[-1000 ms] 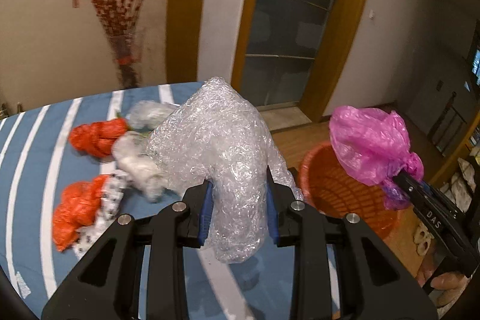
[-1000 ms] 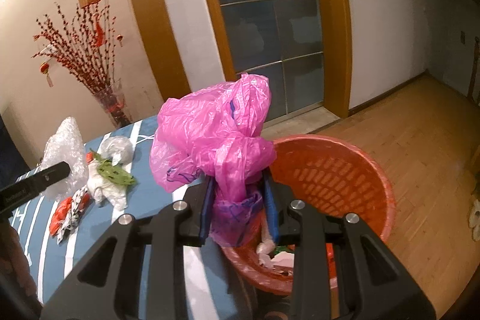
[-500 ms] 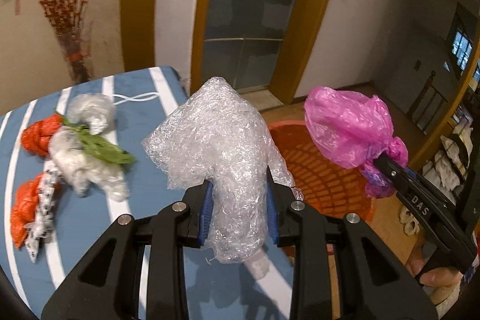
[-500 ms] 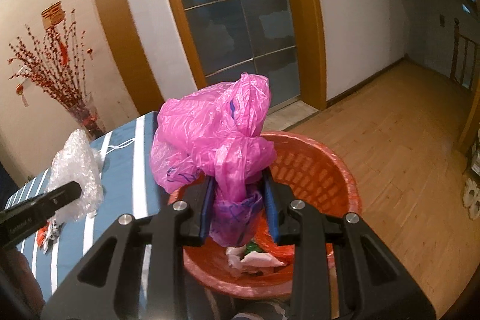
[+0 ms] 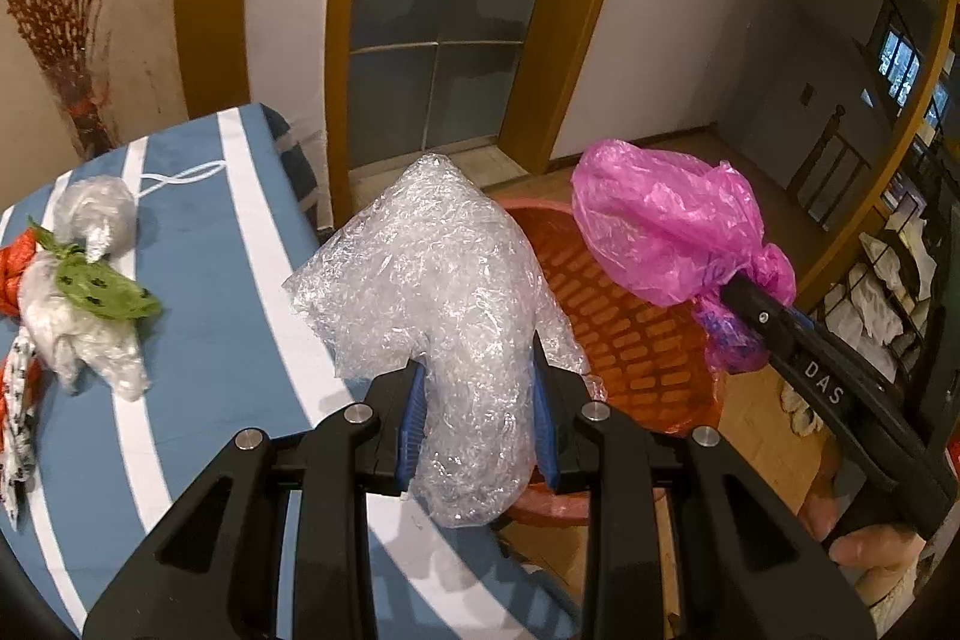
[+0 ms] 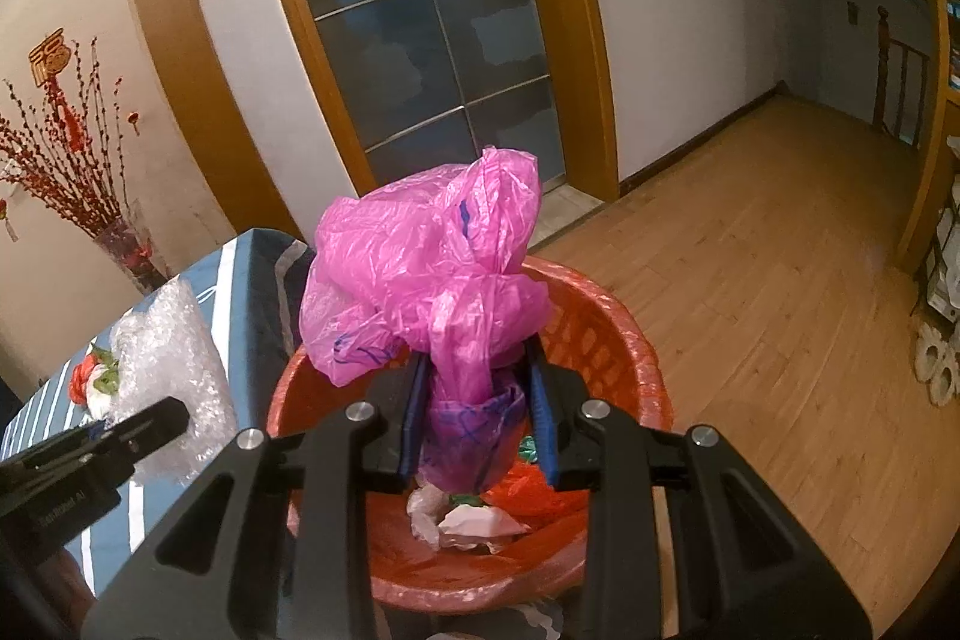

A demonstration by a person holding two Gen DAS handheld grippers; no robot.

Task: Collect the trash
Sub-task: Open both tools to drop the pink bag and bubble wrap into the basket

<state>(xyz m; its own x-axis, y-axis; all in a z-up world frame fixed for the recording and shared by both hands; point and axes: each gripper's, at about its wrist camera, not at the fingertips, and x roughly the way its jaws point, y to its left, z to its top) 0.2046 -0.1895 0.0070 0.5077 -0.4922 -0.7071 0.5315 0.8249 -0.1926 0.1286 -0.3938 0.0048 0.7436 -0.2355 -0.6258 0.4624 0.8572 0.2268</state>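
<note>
- The left claw [image 5: 477, 421] shows matt black plastic arms with bright metal screw heads and ribbed blue pads; it grips crinkly, glossy clear bubble wrap [image 5: 438, 292].
- The right claw [image 6: 480, 415], in the same black plastic, pinches a thin, shiny, wrinkled pink plastic bag [image 6: 432, 268] with blue printing.
- The orange basket [image 6: 630, 340] is slotted plastic with a glossy film liner over the rim; crumpled white paper [image 6: 474, 523] lies inside.
- Blue-and-white striped cloth covers the bench [image 5: 210, 232], soft and matt.
- The floor [image 6: 750, 250] is smooth, lightly shiny wood planks.
- The door [image 6: 420, 22] is frosted glass in a varnished wood frame.
</note>
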